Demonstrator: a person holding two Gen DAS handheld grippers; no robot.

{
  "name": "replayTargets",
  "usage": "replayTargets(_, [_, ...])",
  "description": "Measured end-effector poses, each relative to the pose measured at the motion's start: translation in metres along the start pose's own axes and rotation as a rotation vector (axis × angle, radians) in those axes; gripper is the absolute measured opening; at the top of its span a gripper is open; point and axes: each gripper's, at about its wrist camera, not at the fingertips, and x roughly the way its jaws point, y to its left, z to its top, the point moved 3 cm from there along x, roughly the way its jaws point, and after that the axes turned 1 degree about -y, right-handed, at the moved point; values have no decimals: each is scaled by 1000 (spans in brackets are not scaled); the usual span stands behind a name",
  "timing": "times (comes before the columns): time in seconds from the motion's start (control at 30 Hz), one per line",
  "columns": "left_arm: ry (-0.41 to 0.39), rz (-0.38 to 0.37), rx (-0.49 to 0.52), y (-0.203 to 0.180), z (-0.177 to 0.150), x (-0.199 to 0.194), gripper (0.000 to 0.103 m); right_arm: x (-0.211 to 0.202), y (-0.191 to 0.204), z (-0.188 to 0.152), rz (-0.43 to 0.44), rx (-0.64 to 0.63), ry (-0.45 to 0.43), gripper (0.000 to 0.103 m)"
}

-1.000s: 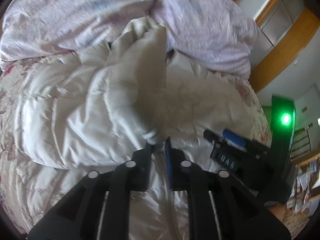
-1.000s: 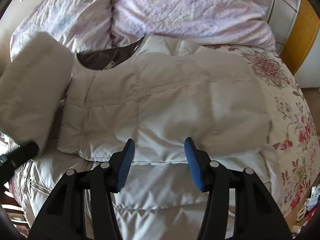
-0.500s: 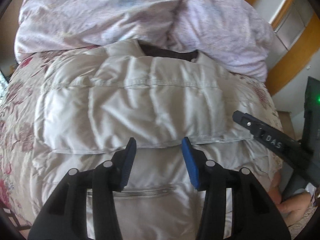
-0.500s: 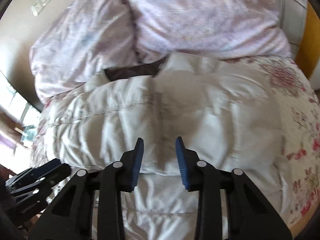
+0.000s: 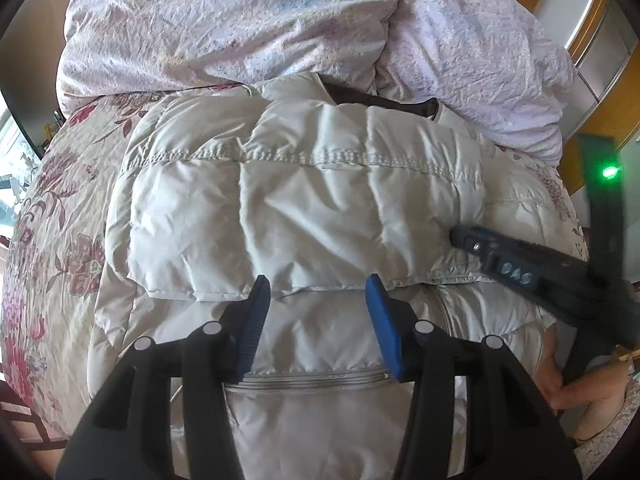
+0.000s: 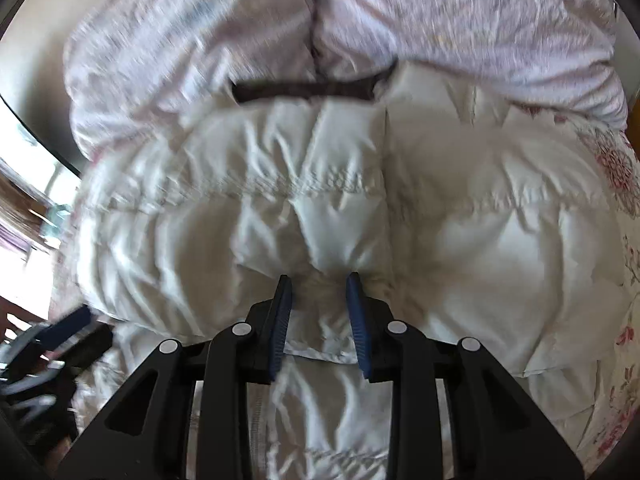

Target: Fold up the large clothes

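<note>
White quilted jacket (image 5: 304,208) lay folded on floral bedspread (image 5: 60,216), collar half hidden under lilac duvet (image 5: 280,20). Right view blurred. Left gripper (image 5: 316,292) opening, nothing between pads. Right gripper (image 6: 318,286) pinching jacket fold. Hand (image 5: 580,392) cut off at edge.

A bed (image 5: 60,216) with a floral cover carries a pale quilted jacket (image 5: 304,208). A crumpled lilac duvet (image 5: 248,20) lies at its far end.
</note>
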Motion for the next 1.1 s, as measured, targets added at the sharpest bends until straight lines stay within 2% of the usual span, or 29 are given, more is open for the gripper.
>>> replayTargets(0.3, [16,18,-8,10,-1,3,53,23,-5,-8,-47,-8,53,28])
replayTargets(0.67, [53,59,-32,35,-8,6,62,28,-14,-2,10,1,104,29])
replayTargets(0.73, [62,72,-25,41,-10,4,65,21,-17,-2,39,-12,117,33])
replayTargets(0.77, [66,78,-22,44,-11,2,66,17,-16,-2,62,-16,125,40])
replayTargets(0.83, [80,90,-18,56,-15,-3,69,4,-22,-6,100,-20,147,61])
replayTargets(0.87, [83,94,-19,61,-17,-5,70,0,-26,-8,96,-21,160,78])
replayTargets(1.0, [112,124,-48,97,-32,-18,74,-31,-62,-28,136,2,182,78])
replayTargets(1.1, [166,134,-75,124,-45,-24,75,-50,-101,-49,120,68,226,79])
